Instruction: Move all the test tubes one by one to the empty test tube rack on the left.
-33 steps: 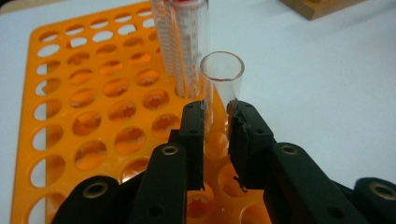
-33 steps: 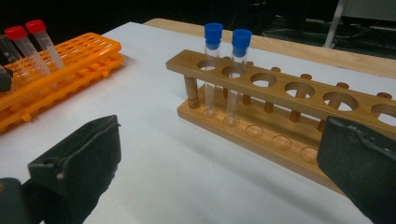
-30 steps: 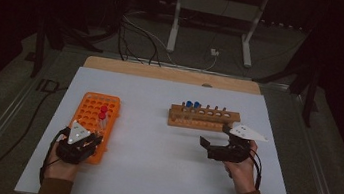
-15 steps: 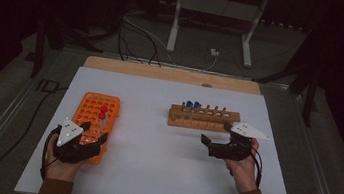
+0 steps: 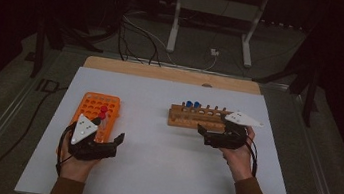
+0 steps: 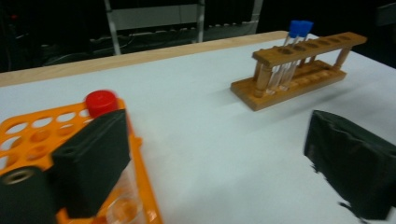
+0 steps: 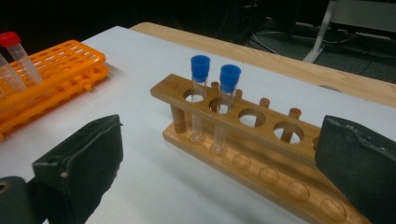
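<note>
Left gripper [image 5: 116, 140] just opened beside red-capped tube [image 5: 103, 112], right gripper [image 5: 202, 130] wide, empty.

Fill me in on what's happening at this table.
A person works test tubes with a hand-held gripper in each hand. The left hand-held gripper has just been opening beside the orange rack, where a red-capped tube stands; nothing is between its jaws. The right hand-held gripper is open and empty, in front of the wooden rack, which holds two blue-capped tubes.
</note>
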Demonstrator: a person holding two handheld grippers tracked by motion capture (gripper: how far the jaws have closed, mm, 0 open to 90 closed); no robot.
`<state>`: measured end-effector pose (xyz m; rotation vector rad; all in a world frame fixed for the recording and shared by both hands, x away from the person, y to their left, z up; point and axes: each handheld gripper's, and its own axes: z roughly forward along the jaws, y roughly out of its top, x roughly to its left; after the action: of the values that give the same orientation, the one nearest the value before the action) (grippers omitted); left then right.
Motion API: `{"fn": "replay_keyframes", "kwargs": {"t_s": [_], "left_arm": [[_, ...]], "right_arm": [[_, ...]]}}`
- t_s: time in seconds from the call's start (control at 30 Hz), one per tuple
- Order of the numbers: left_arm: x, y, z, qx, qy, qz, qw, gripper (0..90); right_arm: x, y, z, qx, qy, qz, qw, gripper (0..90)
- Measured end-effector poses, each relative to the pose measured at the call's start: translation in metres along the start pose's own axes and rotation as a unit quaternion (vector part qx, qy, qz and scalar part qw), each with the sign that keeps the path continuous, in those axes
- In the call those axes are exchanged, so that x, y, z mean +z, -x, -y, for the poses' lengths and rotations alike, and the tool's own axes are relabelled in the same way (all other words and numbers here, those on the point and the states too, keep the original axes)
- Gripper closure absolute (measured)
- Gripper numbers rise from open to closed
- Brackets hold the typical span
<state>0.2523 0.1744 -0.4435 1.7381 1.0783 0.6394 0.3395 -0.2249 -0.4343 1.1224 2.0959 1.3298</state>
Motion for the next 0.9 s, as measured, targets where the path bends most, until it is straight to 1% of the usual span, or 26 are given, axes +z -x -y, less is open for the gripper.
{"fn": "replay_keyframes", "kwargs": {"t_s": [0.07,0.1,0.17,0.23,0.27,0.37,0.43,0.53,0.6,0.7,0.8,0.9], "left_arm": [[0.004,0.003,-0.002,0.003,-0.002,0.002,1.0000,2.7],[0.005,0.005,-0.003,0.004,-0.004,0.005,1.0000,1.3],[0.009,0.008,-0.004,0.009,-0.005,0.005,0.9999,1.1],[0.012,0.010,-0.004,0.014,-0.003,0.015,0.9998,0.8],[0.014,0.012,-0.004,0.016,-0.003,0.013,0.9998,0.8],[0.017,0.017,-0.006,0.022,0.000,0.018,0.9996,0.9],[0.020,0.019,-0.006,0.019,0.001,0.025,0.9995,0.9],[0.024,0.022,-0.007,0.016,-0.002,0.035,0.9993,0.9],[0.026,0.025,-0.006,0.019,-0.005,0.034,0.9992,0.9],[0.029,0.029,-0.006,0.022,-0.006,0.039,0.9990,0.8],[0.031,0.032,-0.004,0.022,-0.009,0.041,0.9989,0.8],[0.032,0.033,-0.003,0.023,-0.010,0.042,0.9988,0.8]], "right_arm": [[0.004,0.000,-0.003,-0.001,-0.002,-0.001,1.0000,1.9],[0.006,0.000,-0.005,-0.001,-0.002,-0.001,1.0000,4.0],[0.011,0.001,-0.008,0.001,-0.003,-0.002,1.0000,5.0],[0.016,0.002,-0.010,0.003,-0.005,0.000,1.0000,7.3],[0.018,0.003,-0.011,0.005,-0.004,-0.001,1.0000,9.3],[0.025,0.006,-0.014,0.006,-0.005,0.005,1.0000,21.2],[0.031,0.007,-0.013,0.002,-0.010,0.012,0.9999,31.1],[0.038,0.008,-0.011,-0.004,-0.014,0.024,0.9996,41.2],[0.043,0.010,-0.010,-0.005,-0.015,0.026,0.9995,48.5],[0.050,0.009,-0.011,-0.006,-0.019,0.024,0.9995,55.9],[0.056,0.009,-0.014,-0.007,-0.022,0.023,0.9995,61.0],[0.063,0.009,-0.017,-0.002,-0.027,0.025,0.9993,65.6]]}}
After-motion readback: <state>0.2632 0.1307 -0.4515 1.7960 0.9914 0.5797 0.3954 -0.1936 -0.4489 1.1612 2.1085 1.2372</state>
